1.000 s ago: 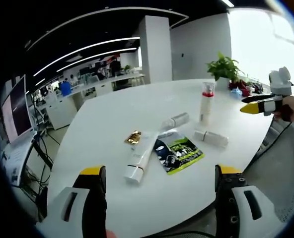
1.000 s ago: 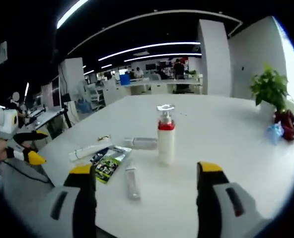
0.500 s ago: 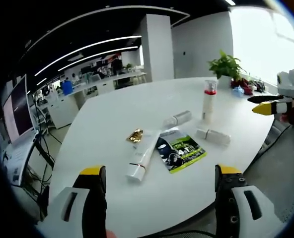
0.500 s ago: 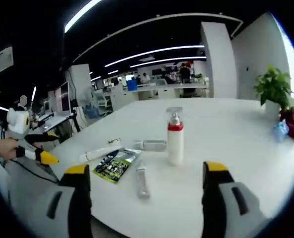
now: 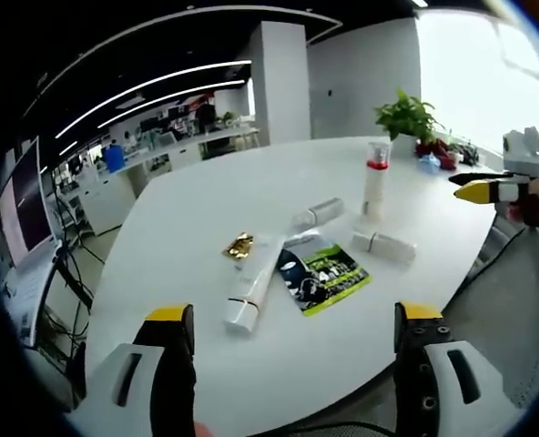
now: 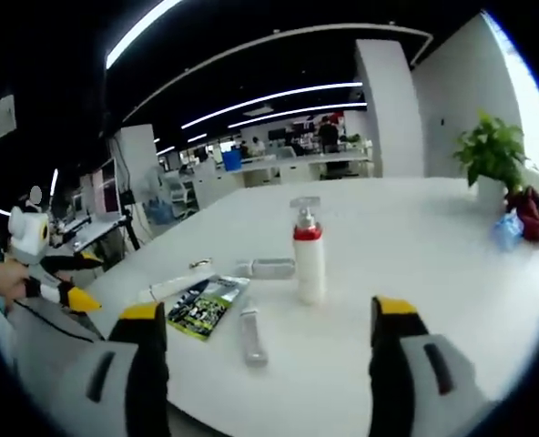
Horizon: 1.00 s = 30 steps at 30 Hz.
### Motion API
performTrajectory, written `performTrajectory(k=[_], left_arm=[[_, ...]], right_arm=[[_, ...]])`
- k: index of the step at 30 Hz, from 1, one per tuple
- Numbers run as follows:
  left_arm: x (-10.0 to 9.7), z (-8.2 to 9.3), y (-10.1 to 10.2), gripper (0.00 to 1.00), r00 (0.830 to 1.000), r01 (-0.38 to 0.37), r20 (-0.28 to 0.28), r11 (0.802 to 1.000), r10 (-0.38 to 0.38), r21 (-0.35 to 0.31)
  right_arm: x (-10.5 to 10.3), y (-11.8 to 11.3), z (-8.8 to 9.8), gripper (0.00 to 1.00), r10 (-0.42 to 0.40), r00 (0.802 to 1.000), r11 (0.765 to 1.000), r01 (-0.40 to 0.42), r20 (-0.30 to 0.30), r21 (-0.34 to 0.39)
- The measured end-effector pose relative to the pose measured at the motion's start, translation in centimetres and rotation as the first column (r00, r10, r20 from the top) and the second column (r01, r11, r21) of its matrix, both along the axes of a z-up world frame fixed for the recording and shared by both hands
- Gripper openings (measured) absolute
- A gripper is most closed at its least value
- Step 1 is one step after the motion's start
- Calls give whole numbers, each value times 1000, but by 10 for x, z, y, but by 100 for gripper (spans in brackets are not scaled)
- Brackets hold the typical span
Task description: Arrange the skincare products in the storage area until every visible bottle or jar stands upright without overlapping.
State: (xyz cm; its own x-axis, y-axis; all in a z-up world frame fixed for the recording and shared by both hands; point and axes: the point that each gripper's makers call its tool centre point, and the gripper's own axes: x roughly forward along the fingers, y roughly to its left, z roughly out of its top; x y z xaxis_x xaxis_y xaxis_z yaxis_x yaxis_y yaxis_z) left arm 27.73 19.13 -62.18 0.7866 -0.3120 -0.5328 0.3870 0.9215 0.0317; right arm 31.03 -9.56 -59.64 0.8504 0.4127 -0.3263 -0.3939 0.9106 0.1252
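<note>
On the white table (image 5: pixel 251 191) a pump bottle (image 5: pixel 373 179) with a red collar stands upright. A small grey bottle (image 5: pixel 318 214), a white tube (image 5: pixel 247 296) and another small tube (image 5: pixel 385 244) lie flat around a green sachet (image 5: pixel 321 274). A gold packet (image 5: pixel 239 246) lies beside the long tube. My left gripper (image 5: pixel 286 350) is open, short of the table's near edge. The right gripper (image 5: pixel 488 188) shows at the far right. In the right gripper view the pump bottle (image 6: pixel 308 253) stands ahead of my open right gripper (image 6: pixel 268 350), with the small tube (image 6: pixel 250 334), grey bottle (image 6: pixel 268 268) and sachet (image 6: pixel 203 304) lying left.
A potted plant (image 5: pixel 404 118) and small red and blue items (image 5: pixel 438 159) sit at the table's far edge; the plant (image 6: pixel 492 155) shows at right in the right gripper view. Office desks and monitors (image 5: pixel 19 196) stand beyond the table. A person's hand holds the left gripper (image 6: pixel 55 289).
Both views have shifted slightly with the hands. The products on the table lie as before, and both grippers remain open.
</note>
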Motion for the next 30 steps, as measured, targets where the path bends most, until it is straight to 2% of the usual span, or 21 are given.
performTrajectory(k=[4, 7, 9, 16, 18, 22, 25, 26, 30], left_arm=[[14, -3, 6, 89, 1000, 18, -21, 999, -17, 42], [25, -12, 8, 90, 996, 33, -88, 998, -29, 54], [33, -19, 9, 90, 992, 64, -118, 994, -53, 92], [65, -26, 4, 88, 981, 120, -166, 982, -96, 144], [72, -35, 2, 86, 969, 144, -223, 977, -107, 159], [86, -47, -4, 85, 952, 195, -276, 961, -136, 198], [95, -58, -11, 83, 929, 234, -337, 948, -153, 214], [99, -60, -13, 82, 927, 240, -341, 947, -158, 215], [112, -71, -20, 75, 900, 277, -400, 936, -173, 218]], right_arm=[[-1, 2, -1, 92, 14, 1000, 1000, -14, -2, -13], [-2, 2, -3, 92, 18, 1000, 1000, -18, -6, -20], [-2, 3, -3, 92, 23, 1000, 999, -23, -6, -23], [0, 1, -4, 92, 11, 1000, 1000, -11, -7, -13], [1, -3, -4, 92, -2, 1000, 1000, 2, -12, 2], [2, -6, -6, 92, -16, 1000, 1000, 16, -23, 8], [3, -6, -7, 92, -17, 999, 1000, 18, -27, 9], [3, -7, -7, 92, -20, 999, 1000, 20, -28, 8], [4, -8, -8, 90, -25, 999, 1000, 25, -29, 4]])
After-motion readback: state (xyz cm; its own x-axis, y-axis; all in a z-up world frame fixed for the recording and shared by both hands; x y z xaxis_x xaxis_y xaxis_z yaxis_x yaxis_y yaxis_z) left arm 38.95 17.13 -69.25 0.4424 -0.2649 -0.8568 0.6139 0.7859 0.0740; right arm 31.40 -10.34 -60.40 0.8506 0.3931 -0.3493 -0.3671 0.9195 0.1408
